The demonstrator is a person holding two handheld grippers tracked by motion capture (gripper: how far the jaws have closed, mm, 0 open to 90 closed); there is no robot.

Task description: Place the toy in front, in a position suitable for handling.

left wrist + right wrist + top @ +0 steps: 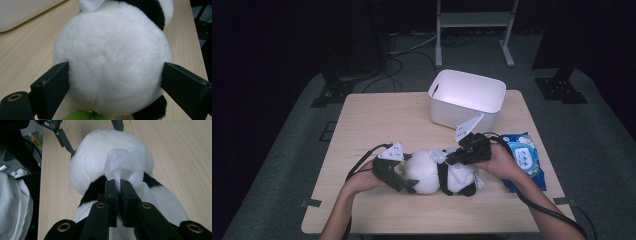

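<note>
panda (432, 172): one plush toy, black and white, lying on its side near the front of the table, between the two hands. Round white head points to the person's left, body to the right.
wipe (128, 161): one white textured sheet, draped over the panda's neck and the back of its head. In the high view it's the little white flap (440, 156) sticking up on top.
left gripper (398, 176): jaws spread wide, one on each side of the panda's head. In its own view (115, 85) both black jaws sit right against the fur, so it's clamping the head.
right gripper (455, 156): jaws pinched nearly together on a fold of the wipe, just above the black neck band. In its own view (119, 185) the sheet runs straight down between the two pads.
bin (467, 97): one white plastic tub, at the far side of the table, well apart from the panda.
wipes pack (524, 159): one blue pack, flat on the table just right of the right hand. It has a white lid with blue print, way too small to read.
green bit (83, 115): something green pokes out under the head, can't tell what it is.
table (372, 120): one, light wood.
hands: two, one per gripper.
</note>
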